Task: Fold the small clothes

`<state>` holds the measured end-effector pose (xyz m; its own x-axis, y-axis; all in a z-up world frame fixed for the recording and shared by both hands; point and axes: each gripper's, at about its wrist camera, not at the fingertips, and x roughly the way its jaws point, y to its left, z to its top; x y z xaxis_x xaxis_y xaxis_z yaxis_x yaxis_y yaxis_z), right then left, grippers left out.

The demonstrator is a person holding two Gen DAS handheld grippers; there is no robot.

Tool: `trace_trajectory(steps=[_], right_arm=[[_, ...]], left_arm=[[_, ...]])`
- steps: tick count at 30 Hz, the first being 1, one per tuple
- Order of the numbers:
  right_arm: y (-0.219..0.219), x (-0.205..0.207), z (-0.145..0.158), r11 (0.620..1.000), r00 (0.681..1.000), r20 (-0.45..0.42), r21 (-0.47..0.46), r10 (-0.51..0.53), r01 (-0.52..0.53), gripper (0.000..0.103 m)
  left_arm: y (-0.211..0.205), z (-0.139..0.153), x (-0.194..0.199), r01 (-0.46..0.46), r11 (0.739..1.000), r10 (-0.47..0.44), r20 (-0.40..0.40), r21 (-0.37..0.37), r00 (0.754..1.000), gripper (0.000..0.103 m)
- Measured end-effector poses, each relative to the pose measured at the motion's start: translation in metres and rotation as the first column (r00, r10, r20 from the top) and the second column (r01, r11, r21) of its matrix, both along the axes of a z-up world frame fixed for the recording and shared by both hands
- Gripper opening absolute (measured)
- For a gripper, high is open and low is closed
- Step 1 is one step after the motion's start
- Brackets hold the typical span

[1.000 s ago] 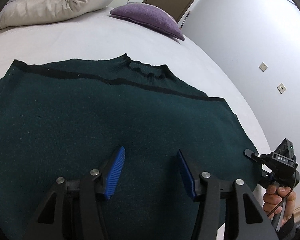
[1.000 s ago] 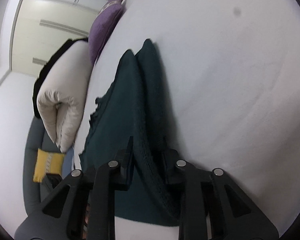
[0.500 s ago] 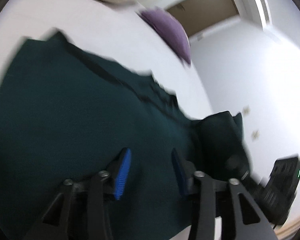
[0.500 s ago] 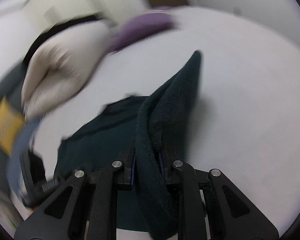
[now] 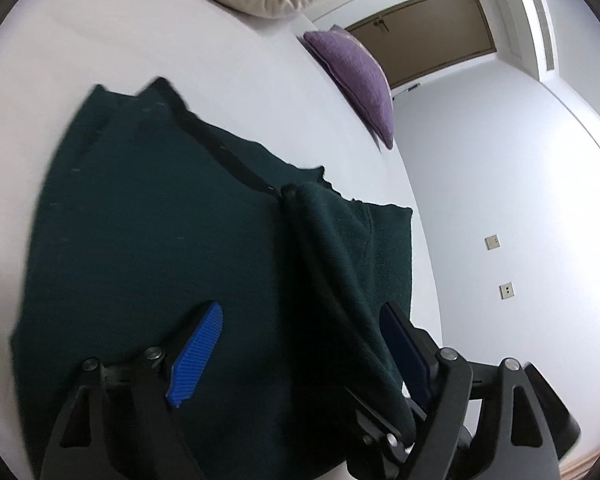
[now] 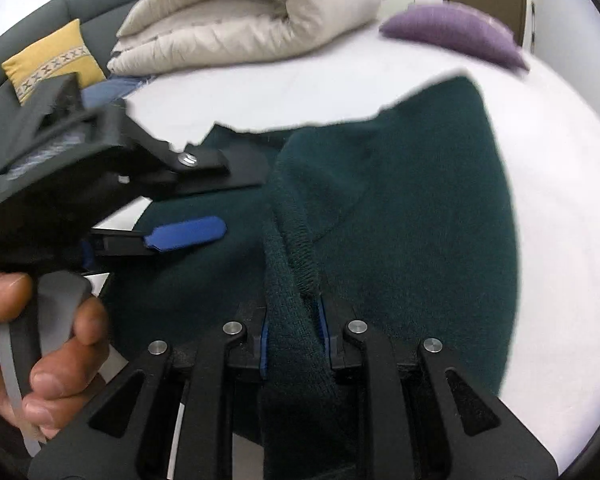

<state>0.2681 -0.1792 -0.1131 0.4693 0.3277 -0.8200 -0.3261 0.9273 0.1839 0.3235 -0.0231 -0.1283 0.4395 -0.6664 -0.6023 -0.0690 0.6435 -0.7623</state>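
— While my right tool [image 6: 292, 334] stays clamped on the sweater's [image 5: 148, 248] edge, where's the rest?
— Flat on the bed [image 5: 100, 32], leftward, under my left tool [image 5: 300, 356], fingers apart.

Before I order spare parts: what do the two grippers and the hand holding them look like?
Both grippers are black angular frames with silver round bolts and ribbed blue pads on the fingers. The left gripper has a grey handle, held by a bare hand; no sleeve shows.
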Motion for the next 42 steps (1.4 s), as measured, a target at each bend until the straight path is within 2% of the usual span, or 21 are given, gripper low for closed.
trace_trajectory(steps=[4,5,6,7,8,10,13,16,17,20,22,25,26,29,32,35,37,38,39,41,42], right_arm=[[-0.012,-0.013,0.012,1.000,0.999,0.048,0.009,0.005,-0.006,0.017],[-0.012,-0.017,0.013,1.000,0.999,0.052,0.008,0.009,-0.009,0.017],[-0.011,-0.019,0.013,1.000,0.998,0.054,0.006,0.013,-0.014,0.017],[-0.011,-0.020,0.013,1.000,0.998,0.054,0.005,0.018,-0.018,0.017],[-0.011,-0.021,0.012,1.000,0.998,0.049,0.007,0.025,-0.025,0.017],[-0.013,-0.023,0.009,0.999,0.999,0.032,0.012,0.042,-0.043,0.021],[-0.017,-0.021,0.008,0.995,0.998,-0.004,0.071,0.066,-0.066,0.028],[-0.033,-0.034,0.017,0.979,0.995,0.003,0.181,0.098,-0.096,0.059],[-0.047,-0.041,0.025,0.967,0.995,0.025,0.237,0.092,-0.095,0.062],[-0.082,-0.049,0.038,0.932,0.997,0.071,0.357,0.031,-0.054,0.063],[-0.095,-0.044,0.036,0.940,0.997,0.073,0.341,-0.039,0.011,0.063],[-0.086,-0.027,0.025,0.977,0.997,0.063,0.208,-0.055,0.040,0.063],[-0.078,-0.021,0.020,0.984,0.997,0.061,0.172,-0.051,0.040,0.063],[-0.051,-0.011,0.003,0.992,1.000,0.018,0.123,-0.018,0.016,0.061],[-0.012,-0.019,-0.004,0.996,0.999,0.022,0.074,0.042,-0.043,0.062],[0.010,-0.026,-0.009,0.992,0.994,0.014,0.067,0.106,-0.107,0.062],[0.021,-0.031,-0.015,0.990,0.991,0.014,0.040,0.133,-0.133,0.063],[0.025,-0.033,-0.017,0.990,0.990,0.018,0.024,0.139,-0.140,0.064],[0.028,-0.034,-0.019,0.990,0.990,0.022,0.006,0.140,-0.140,0.064],[0.024,-0.033,-0.017,0.990,0.990,0.016,0.029,0.137,-0.137,0.064],[0.024,-0.037,-0.012,0.988,0.990,0.008,0.069,0.138,-0.138,0.064]], left_arm=[[-0.024,0.002,0.016,0.068,0.997,-0.067,-0.022,0.040,0.998,0.082],[-0.027,0.000,0.018,0.075,0.996,-0.074,-0.031,0.051,0.997,0.076],[-0.030,-0.002,0.022,0.080,0.995,-0.078,-0.043,0.060,0.996,0.067],[-0.032,-0.005,0.024,0.088,0.994,-0.084,-0.061,0.061,0.995,0.041],[-0.032,-0.009,0.027,0.097,0.994,-0.092,-0.084,0.059,0.992,0.020],[-0.031,-0.010,0.028,0.103,0.993,-0.097,-0.088,0.060,0.991,0.016],[-0.027,-0.006,0.024,0.114,0.991,-0.109,-0.072,0.073,0.991,0.014],[-0.014,0.003,0.023,0.121,0.989,-0.117,-0.055,0.080,0.992,0.013],[-0.010,0.007,0.023,0.123,0.989,-0.119,-0.049,0.085,0.992,0.013],[0.006,0.024,0.025,0.135,0.984,-0.133,-0.023,0.119,0.991,0.013],[0.020,0.038,0.024,0.149,0.972,-0.150,-0.006,0.180,0.989,0.013],[0.043,0.052,0.024,0.151,0.956,-0.159,0.013,0.251,0.987,0.013],[0.056,0.053,0.025,0.142,0.957,-0.150,0.011,0.254,0.989,0.013],[0.087,0.039,0.031,0.124,0.963,-0.122,-0.024,0.239,0.992,0.013],[0.109,0.006,0.033,0.103,0.969,-0.087,-0.077,0.226,0.993,0.013],[0.121,-0.015,0.027,0.063,0.987,-0.052,-0.079,0.151,0.996,0.017],[0.126,-0.018,0.024,0.036,0.992,-0.027,-0.074,0.119,0.997,0.018],[0.127,-0.014,0.022,0.020,0.991,-0.010,-0.072,0.134,0.997,0.024],[0.129,-0.006,0.017,0.001,0.982,0.010,-0.057,0.191,0.998,0.025],[0.125,0.027,0.002,-0.049,0.934,0.041,0.032,0.355,0.999,0.028],[0.123,0.037,-0.002,-0.056,0.925,0.034,0.066,0.376,0.997,0.028]])
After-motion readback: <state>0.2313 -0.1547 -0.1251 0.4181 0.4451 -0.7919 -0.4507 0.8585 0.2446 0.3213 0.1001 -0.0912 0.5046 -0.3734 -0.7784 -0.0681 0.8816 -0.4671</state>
